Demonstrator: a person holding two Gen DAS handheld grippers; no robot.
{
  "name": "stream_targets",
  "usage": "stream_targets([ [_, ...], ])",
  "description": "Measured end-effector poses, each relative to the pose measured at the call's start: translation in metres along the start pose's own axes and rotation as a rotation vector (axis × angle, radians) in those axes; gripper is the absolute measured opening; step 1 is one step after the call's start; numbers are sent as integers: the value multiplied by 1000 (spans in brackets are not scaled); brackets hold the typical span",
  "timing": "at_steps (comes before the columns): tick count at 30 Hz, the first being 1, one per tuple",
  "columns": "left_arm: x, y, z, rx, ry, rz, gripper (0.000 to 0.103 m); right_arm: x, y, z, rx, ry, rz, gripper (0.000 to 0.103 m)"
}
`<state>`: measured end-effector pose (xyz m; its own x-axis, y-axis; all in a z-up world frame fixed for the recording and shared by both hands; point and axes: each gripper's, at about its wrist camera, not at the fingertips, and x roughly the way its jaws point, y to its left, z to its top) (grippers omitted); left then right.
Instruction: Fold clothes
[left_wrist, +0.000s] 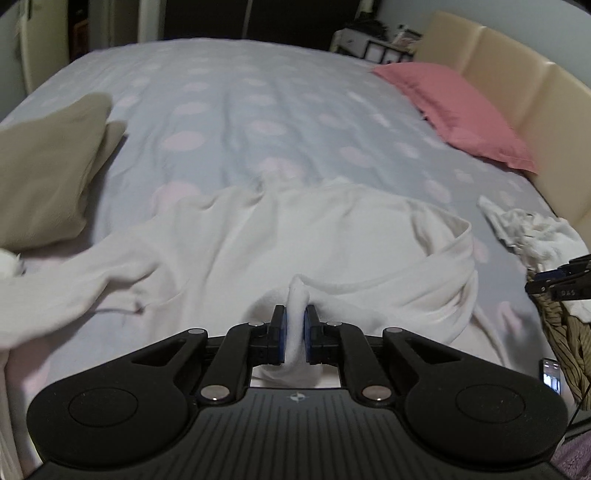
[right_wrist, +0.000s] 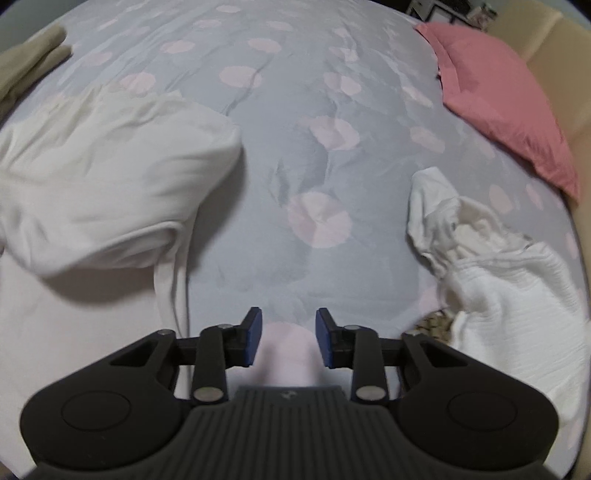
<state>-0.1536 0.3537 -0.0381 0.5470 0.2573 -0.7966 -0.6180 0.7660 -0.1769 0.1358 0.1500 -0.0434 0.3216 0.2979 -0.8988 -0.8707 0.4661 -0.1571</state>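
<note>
Left tongs (left_wrist: 294, 332) pinch white garment (left_wrist: 295, 236) on bed (left_wrist: 258, 103).

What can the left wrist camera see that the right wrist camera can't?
Only the left wrist view shows the left gripper, its jaws pinching a fold of the white garment, and a dark doorway behind the bed. Only the right wrist view shows the right gripper, jaws apart with nothing between them. Both show the dotted bedcover, pink pillow and crumpled white clothes.

White garment (left_wrist: 280, 236), grey bedcover (left_wrist: 236, 110) with pale pink dots, pink pillow (left_wrist: 454, 110), beige headboard (left_wrist: 517, 85)
</note>
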Motion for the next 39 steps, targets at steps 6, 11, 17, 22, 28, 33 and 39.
stream_targets([
  [6,-4,20,3,-39,-6,37,7,9,25,9,-61,-34,87,29],
  [11,-6,30,3,-58,-13,29,7,16,61,13,-218,-82,164,31],
  [17,-14,33,11,-77,-47,3,7,38,95,15,-372,-80,149,43],
  [22,-26,30,21,-76,-109,-19,7,49,106,14,-437,-76,105,26],
  [28,-34,31,27,-37,-111,48,7,38,73,22,-280,-50,91,9],
  [33,-4,35,12,-14,29,74,5,49,53,10,-244,27,26,8],
  [39,21,37,-6,7,128,81,5,52,46,10,-213,82,57,11],
])
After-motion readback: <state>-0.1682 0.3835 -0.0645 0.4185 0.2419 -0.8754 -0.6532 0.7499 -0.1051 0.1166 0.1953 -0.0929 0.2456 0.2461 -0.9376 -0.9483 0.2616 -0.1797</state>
